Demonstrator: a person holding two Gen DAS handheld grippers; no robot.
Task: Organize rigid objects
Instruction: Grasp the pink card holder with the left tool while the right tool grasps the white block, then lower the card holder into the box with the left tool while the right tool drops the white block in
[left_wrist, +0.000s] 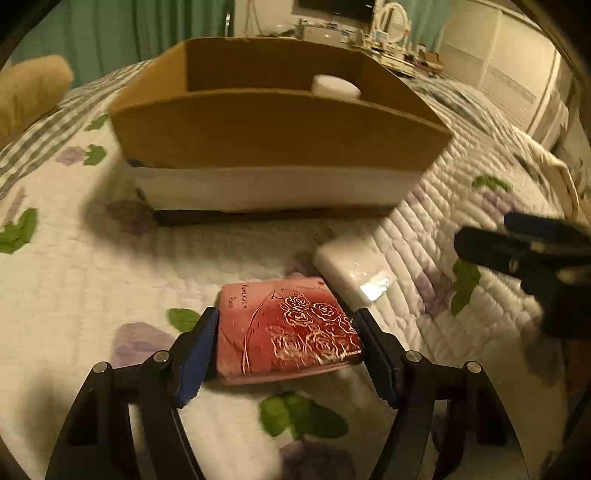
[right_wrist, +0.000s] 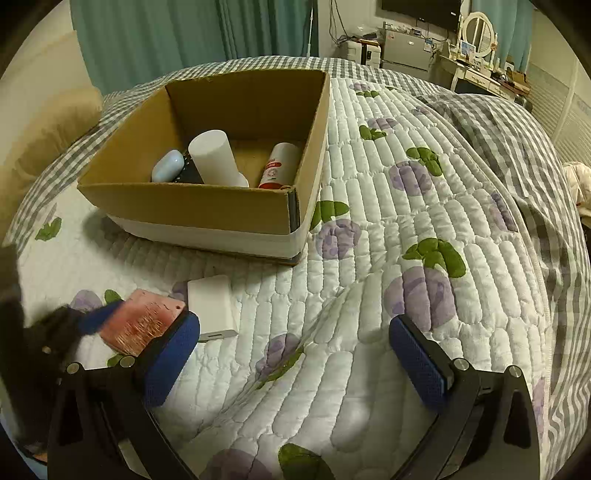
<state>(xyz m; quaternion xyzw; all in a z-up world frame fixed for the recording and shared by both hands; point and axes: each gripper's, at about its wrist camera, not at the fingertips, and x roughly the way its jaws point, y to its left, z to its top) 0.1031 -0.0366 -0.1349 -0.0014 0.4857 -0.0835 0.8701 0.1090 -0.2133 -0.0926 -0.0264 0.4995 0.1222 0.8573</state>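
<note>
Both grippers, left gripper and right gripper, have black plastic linkage arms, silver pivot screws, and blue textured pads on the fingers.

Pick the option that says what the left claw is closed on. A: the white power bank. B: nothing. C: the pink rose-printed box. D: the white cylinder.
C: in the left wrist view the left claw has a blue pad against each side of the pink rose-printed box, while the white power bank lies free on the quilt beside it.
</note>
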